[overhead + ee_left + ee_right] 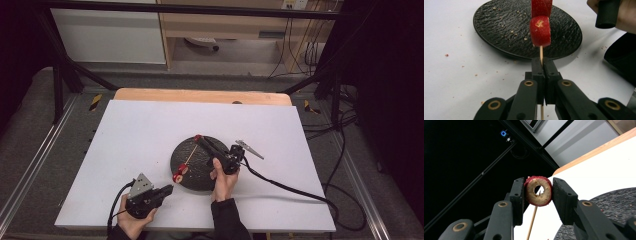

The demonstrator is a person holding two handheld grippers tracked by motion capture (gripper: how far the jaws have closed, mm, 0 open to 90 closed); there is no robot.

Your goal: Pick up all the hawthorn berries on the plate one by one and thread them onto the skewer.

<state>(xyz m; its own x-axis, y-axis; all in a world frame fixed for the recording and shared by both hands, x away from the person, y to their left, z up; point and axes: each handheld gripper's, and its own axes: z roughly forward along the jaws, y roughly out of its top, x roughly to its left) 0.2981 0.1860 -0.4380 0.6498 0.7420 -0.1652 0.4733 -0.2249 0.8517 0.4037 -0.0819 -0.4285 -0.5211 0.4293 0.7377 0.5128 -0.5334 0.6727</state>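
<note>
Pinching the skewer (pixel 541 53), left tool (pixel 543 65) lies level; right tool (pixel 537 191) clamps an apple ring (pixel 538 191).

- The high view looks forward and down from above the person's side, taking in the whole white surface (pixel 150 140) from well off.
- The left gripper view sits low and close, looking along its jaws at the skewer (pixel 541 52) and the black plate (pixel 499 30).
- The right gripper view tilts upward, very near an apple ring (pixel 539 191).
- All three views share the plate and skewer.
</note>
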